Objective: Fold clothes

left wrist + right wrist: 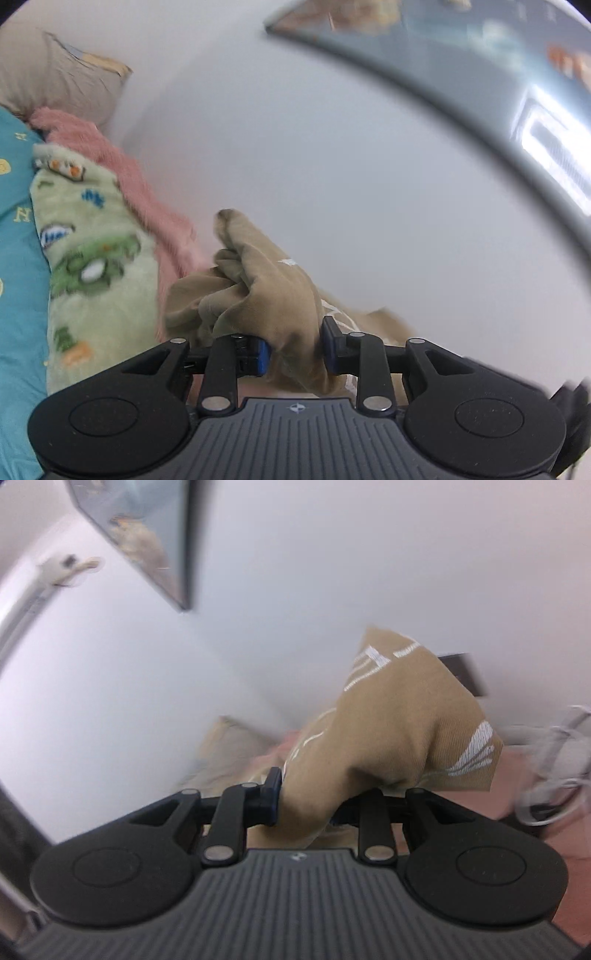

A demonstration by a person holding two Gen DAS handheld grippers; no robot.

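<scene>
A tan garment with white printed lines point(266, 288) is bunched up between the blue pads of my left gripper point(297, 352), which is shut on it and held up in front of a white wall. In the right wrist view the same tan garment point(399, 723) drapes over my right gripper point(308, 805). That gripper is shut on the cloth, and the cloth hides its right finger. Both views are blurred by motion.
On the left lie a pink fuzzy blanket point(122, 166), a green printed blanket point(92, 240), a teal sheet point(18, 258) and a beige pillow point(55, 81). A framed picture point(147, 535) hangs on the white wall. Pink bedding point(517, 782) and a blurred white object point(554, 768) are at the right.
</scene>
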